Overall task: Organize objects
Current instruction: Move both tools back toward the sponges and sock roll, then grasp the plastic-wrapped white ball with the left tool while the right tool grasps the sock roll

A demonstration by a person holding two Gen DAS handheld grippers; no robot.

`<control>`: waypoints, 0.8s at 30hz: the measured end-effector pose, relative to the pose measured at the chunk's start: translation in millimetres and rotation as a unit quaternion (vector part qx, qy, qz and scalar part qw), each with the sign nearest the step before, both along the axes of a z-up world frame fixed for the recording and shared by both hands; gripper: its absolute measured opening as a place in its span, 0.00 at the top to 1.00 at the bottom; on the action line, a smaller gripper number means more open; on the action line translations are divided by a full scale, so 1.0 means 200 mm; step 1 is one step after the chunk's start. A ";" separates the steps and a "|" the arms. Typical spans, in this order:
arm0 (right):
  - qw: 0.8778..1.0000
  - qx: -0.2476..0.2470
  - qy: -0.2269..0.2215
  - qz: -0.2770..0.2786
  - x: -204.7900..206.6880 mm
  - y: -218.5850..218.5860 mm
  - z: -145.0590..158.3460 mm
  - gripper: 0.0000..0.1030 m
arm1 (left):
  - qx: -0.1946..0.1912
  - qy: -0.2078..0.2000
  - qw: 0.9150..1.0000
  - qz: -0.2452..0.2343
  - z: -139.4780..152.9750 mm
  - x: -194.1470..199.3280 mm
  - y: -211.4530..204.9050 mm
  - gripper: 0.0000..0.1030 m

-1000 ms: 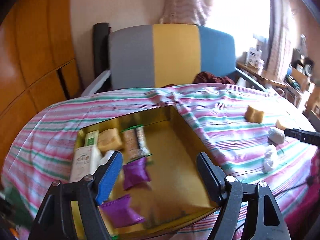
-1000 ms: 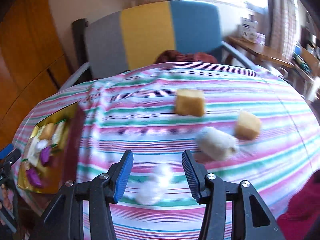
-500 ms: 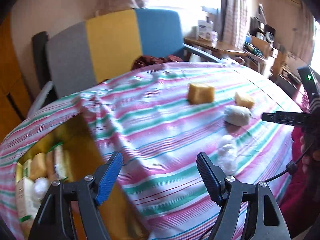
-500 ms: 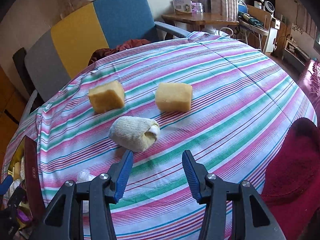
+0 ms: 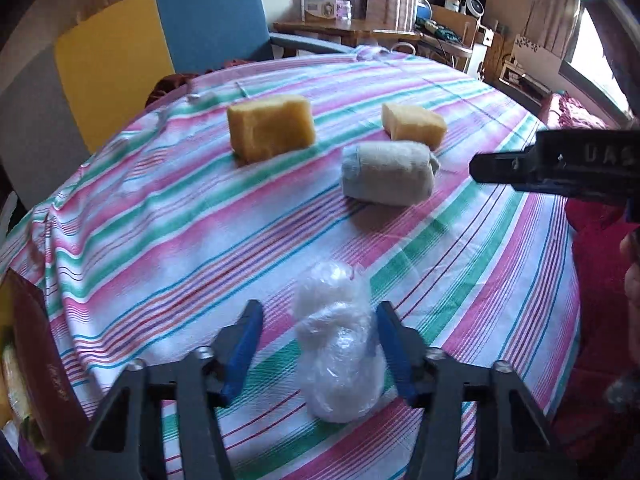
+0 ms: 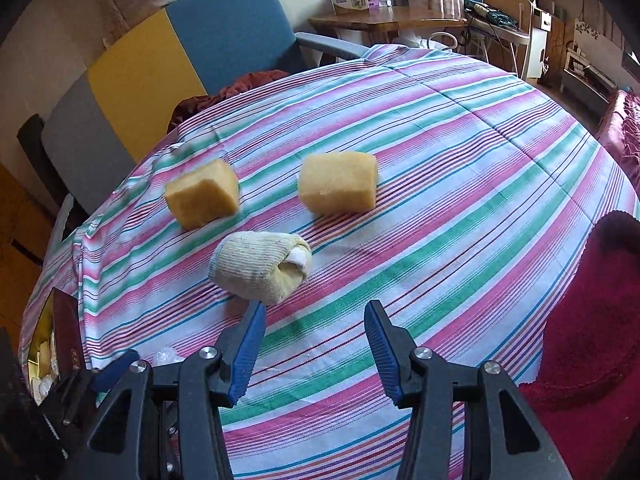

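While both tools hang low over the striped tabletop (image 5: 168, 216)
Left tool (image 5: 318, 342), spread, straddles the clear crinkled plastic bundle (image 5: 340, 350); right tool (image 6: 314, 344) gapes, empty.

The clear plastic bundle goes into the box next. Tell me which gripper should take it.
Left. The left gripper is open, and the clear plastic bundle already sits between its fingers. The right gripper is open over bare tablecloth, nearer the rolled sock.

Rolled sock (image 6: 260, 266) before two sponges (image 6: 338, 188) — wrapped bundle (image 5: 338, 344) seemingly nearest.
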State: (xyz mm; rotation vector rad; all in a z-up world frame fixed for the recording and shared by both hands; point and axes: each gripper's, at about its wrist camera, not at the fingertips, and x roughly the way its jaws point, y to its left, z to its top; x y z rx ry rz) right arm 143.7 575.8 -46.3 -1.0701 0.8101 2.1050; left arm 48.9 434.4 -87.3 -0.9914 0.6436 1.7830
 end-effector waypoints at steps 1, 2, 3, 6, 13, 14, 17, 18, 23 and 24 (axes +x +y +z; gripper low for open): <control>1.000 -0.001 0.001 0.000 0.00 0.00 0.00 0.50 | -0.004 -0.004 1.000 -0.003 -0.04 0.00 0.01 0.63; 1.000 -0.003 0.001 0.000 0.00 0.01 -0.01 0.50 | 0.011 0.003 1.000 -0.005 -0.03 0.01 0.00 0.64; 1.000 -0.005 0.002 0.001 -0.01 0.01 -0.01 0.50 | 0.014 0.004 1.000 -0.006 -0.03 0.01 -0.02 0.64; 1.000 -0.012 0.003 0.001 -0.01 0.02 -0.02 0.50 | 0.025 0.004 1.000 0.009 -0.02 -0.01 -0.07 0.65; 1.000 -0.019 -0.001 0.002 -0.01 0.03 -0.03 0.50 | 0.038 0.013 0.997 0.072 -0.01 -0.10 -0.21 0.65; 1.000 -0.020 -0.002 0.002 -0.01 0.03 -0.03 0.50 | 0.038 0.020 0.996 0.078 -0.02 -0.10 -0.23 0.65; 1.000 -0.021 -0.006 0.004 -0.02 0.03 -0.03 0.50 | 0.039 0.038 0.995 0.086 -0.04 -0.11 -0.27 0.65; 1.000 -0.020 -0.008 0.005 -0.02 0.02 -0.04 0.50 | 0.041 0.040 0.995 0.087 -0.04 -0.12 -0.27 0.65; 1.000 -0.019 -0.014 0.007 -0.03 0.02 -0.04 0.50 | 0.046 0.045 0.994 0.087 -0.06 -0.12 -0.27 0.64; 1.000 -0.020 -0.015 0.007 -0.03 0.02 -0.04 0.50 | 0.048 0.044 0.994 0.087 -0.06 -0.11 -0.28 0.64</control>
